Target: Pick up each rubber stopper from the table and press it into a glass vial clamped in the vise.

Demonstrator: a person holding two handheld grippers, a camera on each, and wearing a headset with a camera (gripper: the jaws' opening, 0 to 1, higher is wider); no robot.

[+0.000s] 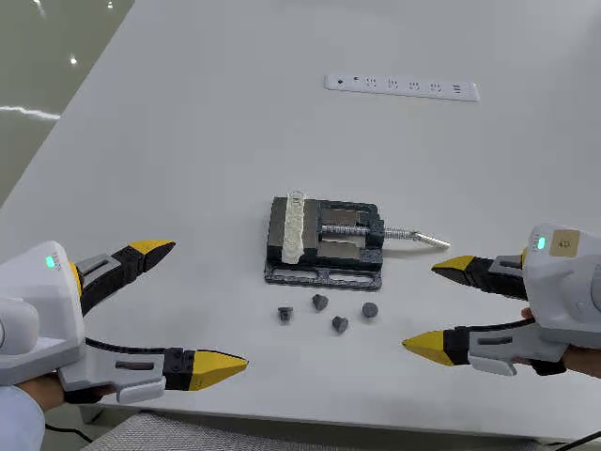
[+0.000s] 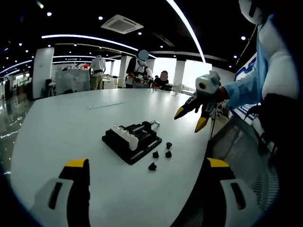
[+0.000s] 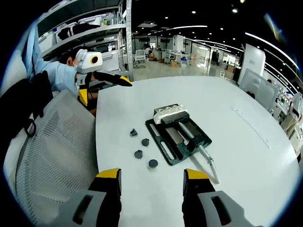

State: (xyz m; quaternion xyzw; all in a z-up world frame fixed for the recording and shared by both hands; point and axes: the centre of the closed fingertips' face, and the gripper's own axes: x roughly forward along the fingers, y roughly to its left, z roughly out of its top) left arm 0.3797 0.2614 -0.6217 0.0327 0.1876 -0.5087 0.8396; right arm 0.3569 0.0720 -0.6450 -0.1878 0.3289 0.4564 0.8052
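Matt table (image 1: 188, 141), dark metal vise (image 1: 324, 274) (glass vials (image 1: 297, 225)).

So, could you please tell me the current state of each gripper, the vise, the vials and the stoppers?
left gripper: open, holding nothing.
right gripper: open, holding nothing.
vise: closed on the glass vials.
glass vials: upright in a row, clamped, none stoppered as far as shows.
rubber stoppers: four, loose on the table in front of the vise.

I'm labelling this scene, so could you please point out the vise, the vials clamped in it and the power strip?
vise (image 1: 324, 274): head view, front base rail.
vials (image 1: 297, 228): head view, middle of the clear row.
power strip (image 1: 402, 86): head view, middle of its top face.
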